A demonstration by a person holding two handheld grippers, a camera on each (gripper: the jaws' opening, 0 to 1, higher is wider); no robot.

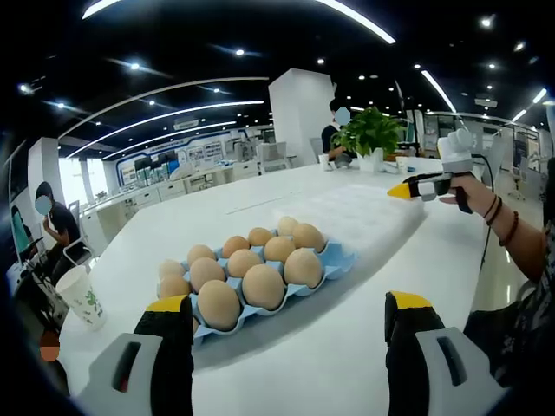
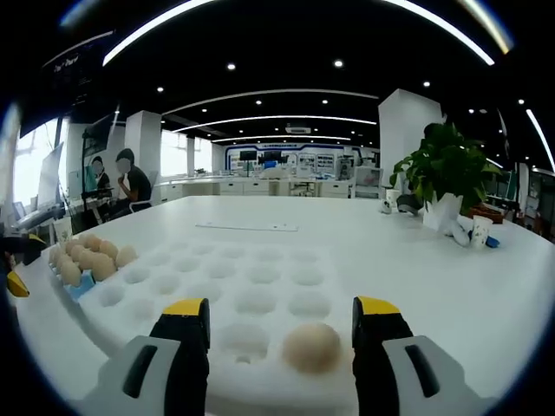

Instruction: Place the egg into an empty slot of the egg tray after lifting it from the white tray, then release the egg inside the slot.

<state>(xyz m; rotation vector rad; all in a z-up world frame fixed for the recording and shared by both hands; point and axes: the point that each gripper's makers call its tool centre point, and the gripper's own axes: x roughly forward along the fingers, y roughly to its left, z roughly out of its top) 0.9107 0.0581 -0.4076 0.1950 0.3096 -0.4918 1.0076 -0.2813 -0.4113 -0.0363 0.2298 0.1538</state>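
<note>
Egg (image 2: 311,347) sits in a near-edge slot of the white tray (image 2: 260,286), between the right gripper (image 2: 279,334)'s wide-open, empty jaws, lined up to close. Left gripper (image 1: 286,325) hangs open and empty before the blue egg tray (image 1: 334,257), out of the way.

Matt tan shell on the egg (image 2: 311,347), lower centre; smooth white moulded foam-looking tray (image 2: 260,286) under it; glossy white tabletop (image 1: 347,347); thin blue plastic-looking egg tray (image 1: 334,258), mid-frame.
</note>
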